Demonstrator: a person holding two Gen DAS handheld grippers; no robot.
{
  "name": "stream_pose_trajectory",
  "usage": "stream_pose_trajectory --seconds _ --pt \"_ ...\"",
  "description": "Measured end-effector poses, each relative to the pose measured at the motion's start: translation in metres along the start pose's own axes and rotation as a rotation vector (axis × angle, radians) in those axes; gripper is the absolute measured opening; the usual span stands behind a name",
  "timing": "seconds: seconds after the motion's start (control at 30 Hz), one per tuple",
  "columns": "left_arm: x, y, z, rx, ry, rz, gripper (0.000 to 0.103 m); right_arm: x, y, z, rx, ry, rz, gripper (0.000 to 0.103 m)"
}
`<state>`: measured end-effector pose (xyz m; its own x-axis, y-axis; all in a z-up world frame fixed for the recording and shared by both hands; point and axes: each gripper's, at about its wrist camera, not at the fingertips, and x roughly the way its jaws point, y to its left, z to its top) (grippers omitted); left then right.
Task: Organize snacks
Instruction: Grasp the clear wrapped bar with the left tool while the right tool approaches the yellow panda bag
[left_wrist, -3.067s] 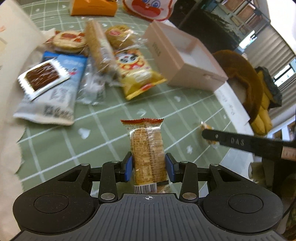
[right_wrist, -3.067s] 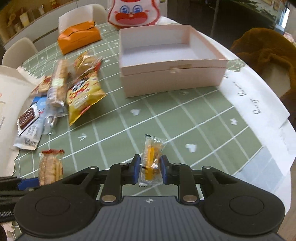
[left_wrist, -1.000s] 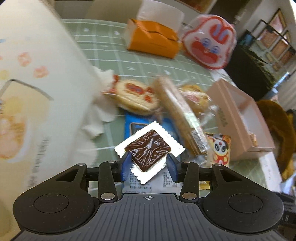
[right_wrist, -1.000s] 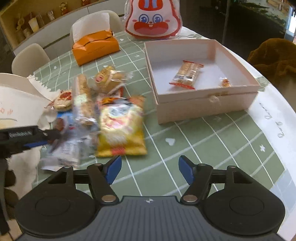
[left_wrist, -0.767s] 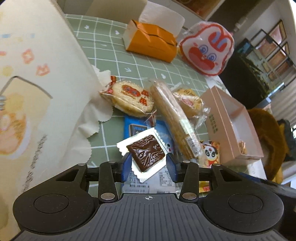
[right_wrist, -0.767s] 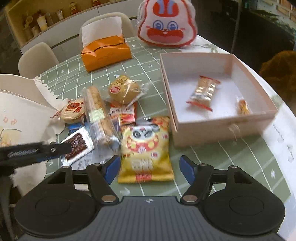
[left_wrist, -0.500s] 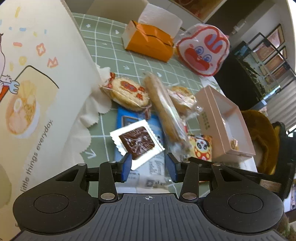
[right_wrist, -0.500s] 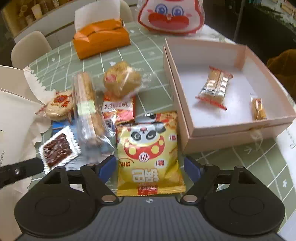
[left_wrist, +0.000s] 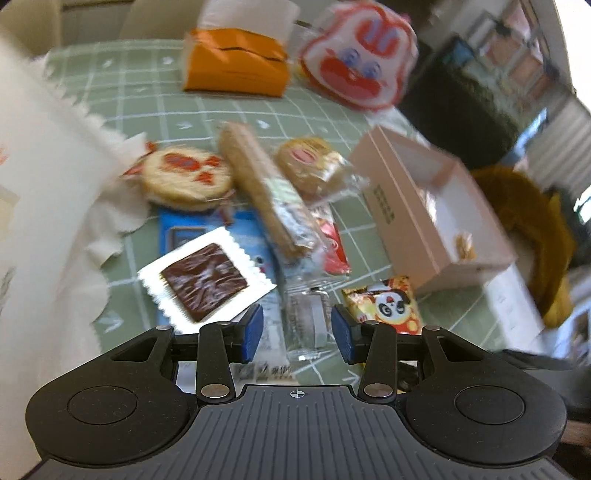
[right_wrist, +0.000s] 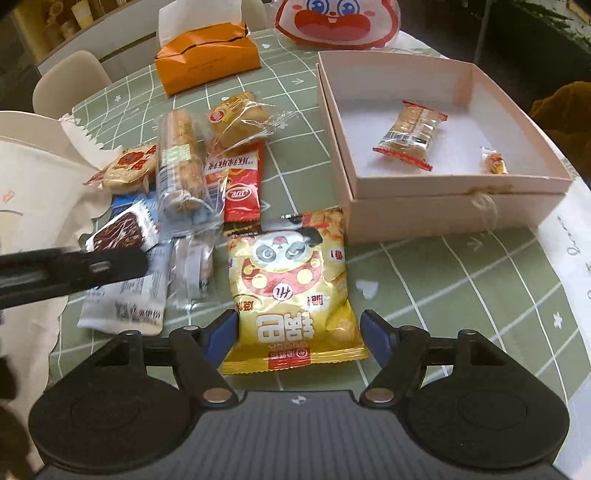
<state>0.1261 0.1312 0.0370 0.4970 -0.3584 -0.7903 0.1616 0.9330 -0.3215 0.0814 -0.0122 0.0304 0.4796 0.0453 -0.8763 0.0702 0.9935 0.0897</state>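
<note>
Right gripper (right_wrist: 298, 334) just narrowed, open astride the yellow chip bag (right_wrist: 291, 291); left gripper (left_wrist: 297, 328), blurred, seems open, empty; box (right_wrist: 517, 206) at two o'clock.

Both grippers: black ribbed housing, round side discs, silver screws, small crosshair mark; blue pads on the fingers (left_wrist: 252, 332) (right_wrist: 221, 334), black linkage arms.

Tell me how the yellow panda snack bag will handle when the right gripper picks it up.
The yellow panda bag looks puffed, so probably light and squashy. Its glossy film may slip between the right gripper pads. The contents seem crisp and likely crush under a hard squeeze.
</note>
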Motion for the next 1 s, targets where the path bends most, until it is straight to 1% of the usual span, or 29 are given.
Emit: stream_pose_trajectory --seconds 0.13,0.17,0.23,0.3,0.33,0.4,0.47,0.57,0.7,0.77,0.9,1.0 --pt "0.021 -0.029 0.004 0.160 0.015 0.090 0.046 -0.006 -0.007 -0.006 0.020 -0.007 0.019 0.073" --pt "0.025 -0.033 0.004 0.184 0.021 0.107 0.045 -0.006 -0.008 -0.007 0.023 -0.003 0.020 0.073" --pt "0.034 -0.037 0.005 0.217 0.043 0.130 0.044 -0.004 -0.010 -0.009 0.020 0.005 0.014 0.073" --pt "0.039 -0.036 0.008 0.229 0.052 0.129 0.048 -0.004 -0.011 -0.009 0.021 0.005 0.008 0.073" --pt "0.041 -0.034 0.009 0.221 0.056 0.128 0.052 -0.004 -0.011 -0.009 0.023 0.004 0.005 0.073" --pt "0.041 -0.027 0.013 0.192 0.063 0.113 0.053 -0.004 -0.011 -0.008 0.023 0.003 -0.001 0.073" --pt "0.038 -0.020 0.012 0.178 0.062 0.090 0.042 -0.004 -0.011 -0.008 0.020 0.004 -0.005 0.073" --pt "0.031 -0.012 0.007 0.150 0.069 0.056 0.040 -0.005 -0.010 -0.010 0.024 0.005 -0.004 0.073" --pt "0.020 -0.009 -0.007 0.159 0.088 0.030 0.040 -0.008 -0.012 -0.019 0.057 0.015 0.025 0.073" --pt "0.014 -0.009 -0.014 0.163 0.094 0.006 0.028 -0.010 -0.012 -0.026 0.069 0.017 0.031 0.073" --pt "0.002 -0.005 -0.025 0.146 0.111 -0.061 0.025 -0.014 -0.014 -0.033 0.090 -0.001 -0.021 0.073" --pt "-0.004 0.002 -0.036 0.124 0.119 -0.080 0.025 -0.017 -0.020 -0.033 0.121 -0.002 -0.052 0.073"
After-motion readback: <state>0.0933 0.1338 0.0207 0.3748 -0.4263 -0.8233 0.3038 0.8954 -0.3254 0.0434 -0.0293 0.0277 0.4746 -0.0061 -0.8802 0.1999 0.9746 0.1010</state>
